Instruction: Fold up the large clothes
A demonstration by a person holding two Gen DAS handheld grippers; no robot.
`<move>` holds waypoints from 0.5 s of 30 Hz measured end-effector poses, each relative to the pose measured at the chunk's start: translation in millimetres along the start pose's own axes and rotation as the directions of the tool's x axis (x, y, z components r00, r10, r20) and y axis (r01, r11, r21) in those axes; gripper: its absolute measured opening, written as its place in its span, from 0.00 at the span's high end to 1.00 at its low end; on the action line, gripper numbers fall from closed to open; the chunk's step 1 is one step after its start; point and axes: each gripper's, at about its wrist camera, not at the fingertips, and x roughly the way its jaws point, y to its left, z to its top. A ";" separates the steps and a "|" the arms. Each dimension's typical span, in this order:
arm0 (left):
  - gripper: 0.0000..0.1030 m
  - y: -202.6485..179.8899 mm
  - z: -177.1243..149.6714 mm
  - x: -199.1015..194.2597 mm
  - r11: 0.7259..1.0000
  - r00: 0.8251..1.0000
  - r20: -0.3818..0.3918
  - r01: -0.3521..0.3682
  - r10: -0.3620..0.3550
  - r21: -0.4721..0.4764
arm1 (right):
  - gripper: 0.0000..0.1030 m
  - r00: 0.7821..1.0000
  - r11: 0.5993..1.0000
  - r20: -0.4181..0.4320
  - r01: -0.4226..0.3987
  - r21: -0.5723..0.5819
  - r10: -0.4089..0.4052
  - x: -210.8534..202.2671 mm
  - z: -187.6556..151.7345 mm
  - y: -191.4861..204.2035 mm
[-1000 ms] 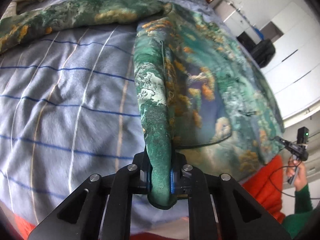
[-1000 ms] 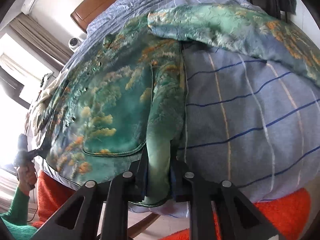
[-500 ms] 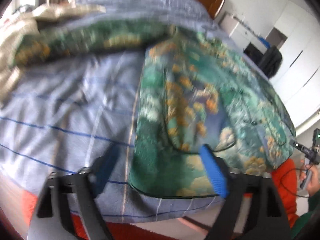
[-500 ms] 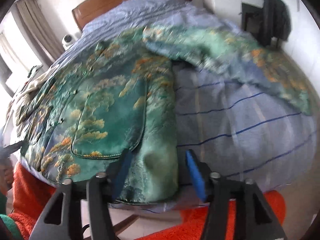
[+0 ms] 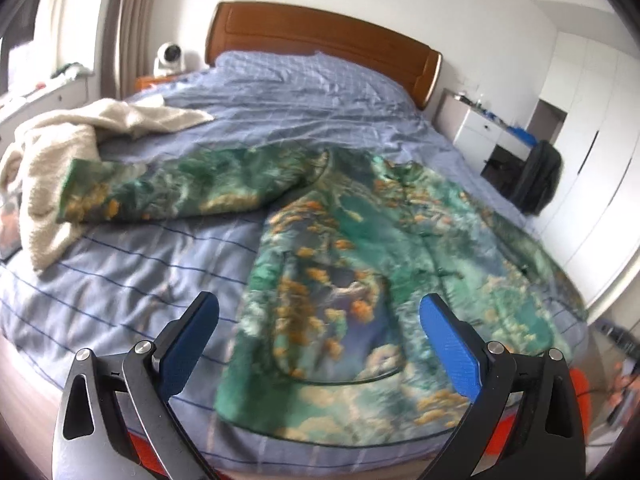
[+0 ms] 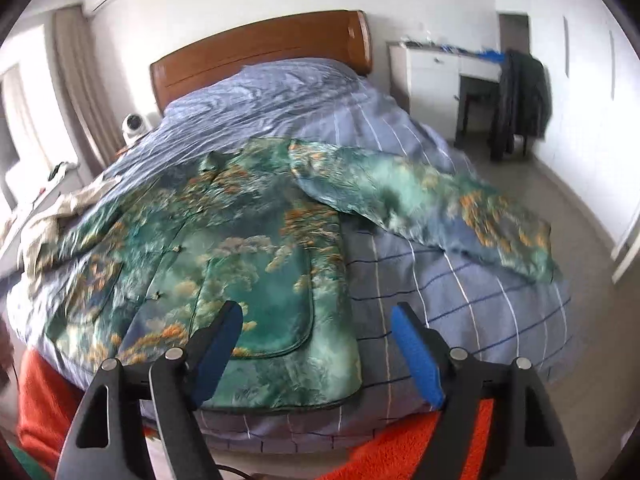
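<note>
2 grippers, left (image 5: 319, 322) and right (image 6: 317, 334), fingers just spread wide, empty, above jacket (image 5: 352, 280) on bed (image 5: 132, 272)

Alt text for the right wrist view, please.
Open right gripper hovers over a green printed jacket spread flat on a blue striped bed, holding nothing. One sleeve stretches right; a wooden headboard stands behind.

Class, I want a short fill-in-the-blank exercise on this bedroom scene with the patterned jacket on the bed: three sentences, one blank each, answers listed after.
1. The green patterned jacket lies spread on the ______, sleeves out to both sides.
2. The left tongs and right tongs hold ______.
3. The bed's wooden headboard is ______ in colour.

Missing words: bed; nothing; brown
</note>
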 end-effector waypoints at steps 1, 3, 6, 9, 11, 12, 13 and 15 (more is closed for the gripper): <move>0.02 2.5 0.8 1.8 1.000 1.000 -0.005 -0.007 0.007 -0.020 | 0.24 1.000 1.000 -0.008 0.015 -0.021 -0.015 -0.8 -1.5 3.9; 0.02 5.7 2.4 5.3 0.996 0.999 -0.002 -0.040 0.040 -0.076 | 0.24 0.999 0.997 -0.006 0.051 -0.059 -0.051 -3.5 -4.9 11.6; 0.03 3.7 2.4 7.2 0.997 0.998 -0.016 -0.065 0.064 -0.044 | 0.24 0.996 0.993 0.040 0.081 -0.087 -0.078 -14.4 -6.5 18.7; 0.02 -5.0 3.1 5.3 0.997 0.996 -0.039 -0.076 0.076 0.004 | 0.24 0.989 0.983 0.086 0.131 -0.128 -0.120 -22.7 -2.6 26.9; 0.02 -10.2 2.7 -2.4 0.997 0.997 -0.024 -0.079 0.079 0.013 | 0.24 0.981 0.973 0.119 0.171 -0.157 -0.153 -27.8 1.5 33.3; 0.00 -13.7 2.1 -7.9 0.996 0.997 -0.007 -0.081 0.082 0.026 | 0.24 0.978 0.969 0.129 0.184 -0.164 -0.164 -29.7 2.9 35.3; 0.01 -16.9 1.7 -12.4 0.996 0.996 0.010 -0.085 0.085 0.040 | 0.24 0.975 0.967 0.138 0.194 -0.166 -0.172 -31.3 4.1 36.6; 0.01 -26.7 0.9 -23.2 0.991 0.994 0.043 -0.105 0.101 0.085 | 0.24 0.972 0.967 0.152 0.205 -0.154 -0.182 -34.7 6.1 39.2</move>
